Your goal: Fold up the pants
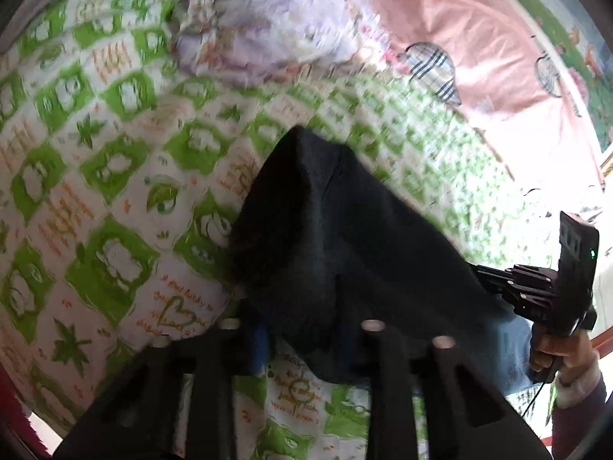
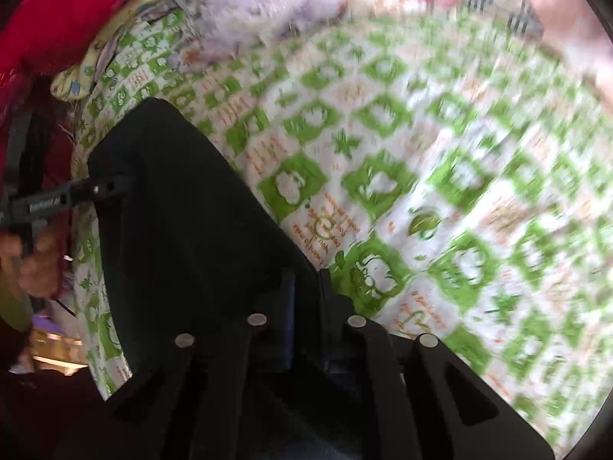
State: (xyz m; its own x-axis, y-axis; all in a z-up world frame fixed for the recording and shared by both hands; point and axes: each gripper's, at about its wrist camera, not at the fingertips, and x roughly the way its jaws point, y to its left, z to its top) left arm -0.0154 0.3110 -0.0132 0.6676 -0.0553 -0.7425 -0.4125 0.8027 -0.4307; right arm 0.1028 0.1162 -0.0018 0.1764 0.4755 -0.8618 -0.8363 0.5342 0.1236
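The black pants hang stretched between both grippers above a green-and-white patterned bed sheet. My left gripper is shut on one edge of the cloth. My right gripper shows at the right of the left wrist view, shut on the other edge. In the right wrist view the pants spread to the left from my right gripper, and my left gripper grips their far edge. Both views are blurred by motion.
A crumpled floral quilt lies at the back of the bed. A pink sheet with plaid patches lies at the back right. A red cloth sits at the upper left of the right wrist view.
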